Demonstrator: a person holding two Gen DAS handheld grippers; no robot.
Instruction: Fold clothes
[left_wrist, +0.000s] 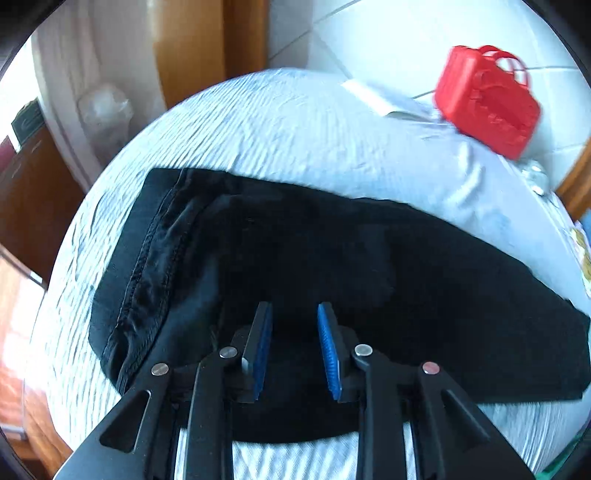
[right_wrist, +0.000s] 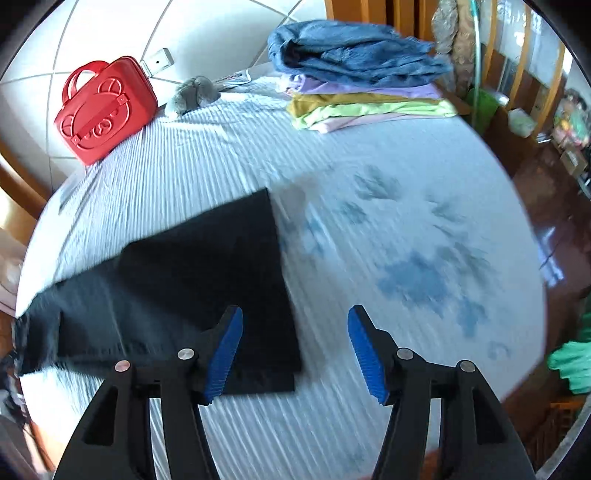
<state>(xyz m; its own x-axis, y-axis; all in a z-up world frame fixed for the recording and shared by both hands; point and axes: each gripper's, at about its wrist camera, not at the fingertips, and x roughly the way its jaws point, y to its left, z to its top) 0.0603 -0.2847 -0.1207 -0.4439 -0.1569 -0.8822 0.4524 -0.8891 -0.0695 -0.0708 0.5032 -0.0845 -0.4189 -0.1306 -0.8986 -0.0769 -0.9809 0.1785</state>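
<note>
— Left wrist view had the black garment lying flat on the striped bed, folded into a long band, a stitched seam showing at its left end. The left gripper hovered over the near edge, jaws parted a little, nothing pinched between the blue pads.

— And the other hand?

— From the right wrist view, the right gripper stood well open above the garment's squared-off right end. One finger hung over the cloth, the other over bare sheet. It held nothing either.

— So both had let go?

— That was how it looked to me. Neither claw gripped the cloth; the piece rested on the bed by itself.

— How much was finished, then?

— I judged a good share. A stack of folded clothes sat at the far side of the bed, pastel tops with a blue bundle on it. The black piece seemed folded lengthwise at least once, with straight edges at the right end.

— What was left?

— Probably folding that band across, to make it short enough for the stack, then carrying it over. Something green showed off the bed's right edge, blurred; I couldn't tell whether it was more laundry.

— Anything in the way?

— A red case stood at the far corner, well apart from the garment.
</note>
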